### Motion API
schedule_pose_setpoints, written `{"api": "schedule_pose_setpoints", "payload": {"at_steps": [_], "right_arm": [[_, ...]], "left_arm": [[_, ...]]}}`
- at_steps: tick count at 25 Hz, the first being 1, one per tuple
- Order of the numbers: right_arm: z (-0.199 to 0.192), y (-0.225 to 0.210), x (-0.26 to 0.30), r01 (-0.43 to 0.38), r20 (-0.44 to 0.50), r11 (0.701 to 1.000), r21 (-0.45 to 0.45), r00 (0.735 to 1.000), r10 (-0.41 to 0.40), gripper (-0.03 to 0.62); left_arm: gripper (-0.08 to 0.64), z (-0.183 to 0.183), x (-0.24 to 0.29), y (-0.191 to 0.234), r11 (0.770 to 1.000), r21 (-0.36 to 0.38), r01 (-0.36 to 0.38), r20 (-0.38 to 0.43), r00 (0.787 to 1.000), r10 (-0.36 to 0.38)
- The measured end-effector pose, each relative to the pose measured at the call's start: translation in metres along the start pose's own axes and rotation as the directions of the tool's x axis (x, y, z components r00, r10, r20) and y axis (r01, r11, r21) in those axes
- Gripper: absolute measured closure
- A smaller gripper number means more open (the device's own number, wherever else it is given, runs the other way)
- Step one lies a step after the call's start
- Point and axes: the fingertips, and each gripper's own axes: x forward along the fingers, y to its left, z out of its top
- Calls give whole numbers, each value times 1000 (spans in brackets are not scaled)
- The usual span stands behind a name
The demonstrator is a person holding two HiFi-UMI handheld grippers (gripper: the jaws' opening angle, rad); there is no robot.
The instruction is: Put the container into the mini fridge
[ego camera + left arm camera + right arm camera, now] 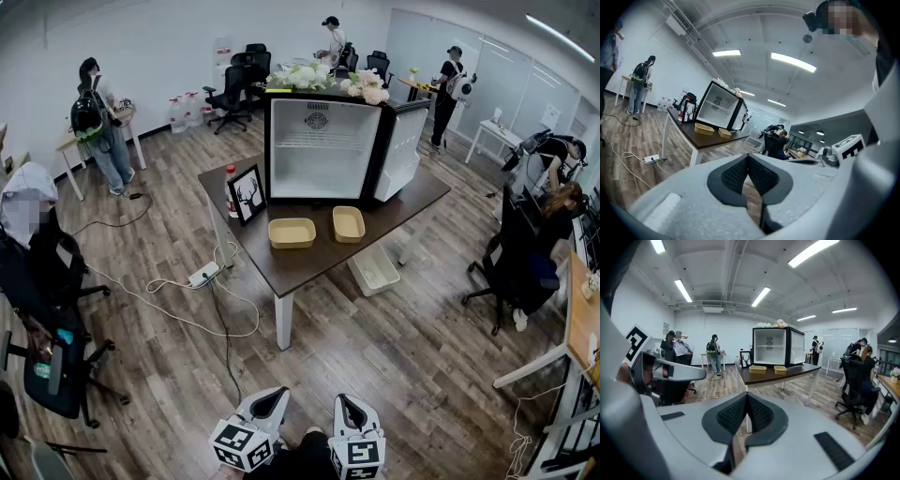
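Containers (292,232) sit on the worktop (309,267) before the open mini fridge (323,145), handy for loading. Left gripper (272,398) and right gripper (345,405) hang well back, jaws closed, empty.

Well ahead of the left gripper (270,401) and the right gripper (345,406), across the wood floor (394,361), stands a dark-topped table (300,267) on white legs. Nearest the grippers on it lie two shallow tan trays, the left container (292,232) ahead of the left gripper and the right container (348,224) ahead of the right gripper. Beyond them stands the open mini fridge (323,150). Off to the left of the left gripper's line stand a framed deer picture (247,194) and a red-capped bottle (231,186).
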Motion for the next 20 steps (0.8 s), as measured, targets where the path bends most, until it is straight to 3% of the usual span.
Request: {"api": "schedule_pose_setpoints", "payload": {"at_steps": [11, 20], "right_arm": [[4, -4, 5, 34, 4, 998, 45, 999, -34, 586], [6, -22, 34, 8, -9, 999, 46, 1000, -8, 584]], "left_arm": [[551, 2, 1, 0, 1000, 20, 20, -6, 1000, -19], [551, 1, 29, 13, 1000, -18, -4, -26, 1000, 4]]}}
